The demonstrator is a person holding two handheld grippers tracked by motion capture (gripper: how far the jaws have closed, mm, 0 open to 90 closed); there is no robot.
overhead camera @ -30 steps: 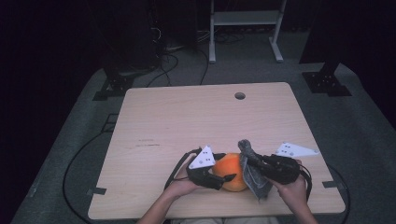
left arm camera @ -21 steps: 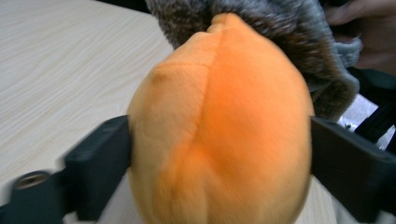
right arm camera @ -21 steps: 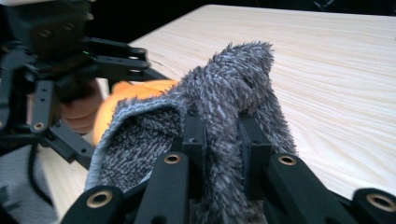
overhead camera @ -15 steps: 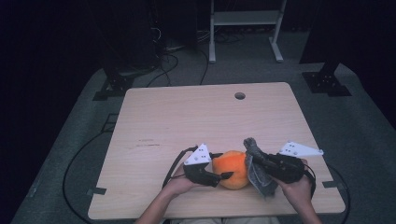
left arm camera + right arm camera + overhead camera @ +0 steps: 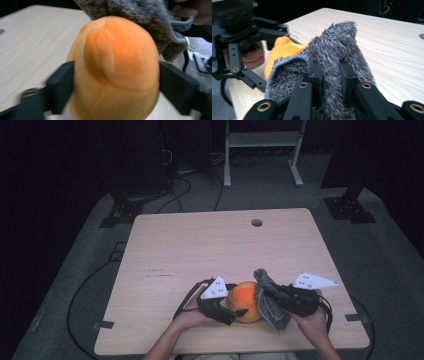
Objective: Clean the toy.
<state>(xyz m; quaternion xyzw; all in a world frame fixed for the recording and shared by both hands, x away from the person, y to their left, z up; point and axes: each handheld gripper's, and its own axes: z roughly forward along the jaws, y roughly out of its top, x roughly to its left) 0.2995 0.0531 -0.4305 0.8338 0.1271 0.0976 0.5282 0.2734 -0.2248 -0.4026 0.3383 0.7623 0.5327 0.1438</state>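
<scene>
Plush orange ball (image 5: 245, 300) resting near the front edge of the table (image 5: 210, 250), flanked on both sides by the jaws of the left hand-held gripper (image 5: 239, 312), which have just been opening and appear to touch it; whether they press cannot be told. Right hand-held gripper (image 5: 329, 72), jaws pressed together on a grey cloth (image 5: 337, 47) draped against the ball's far side. Step in hand, as judged: wiping the ball; the next move calls for a firm left grip while the cloth is drawn across.
</scene>
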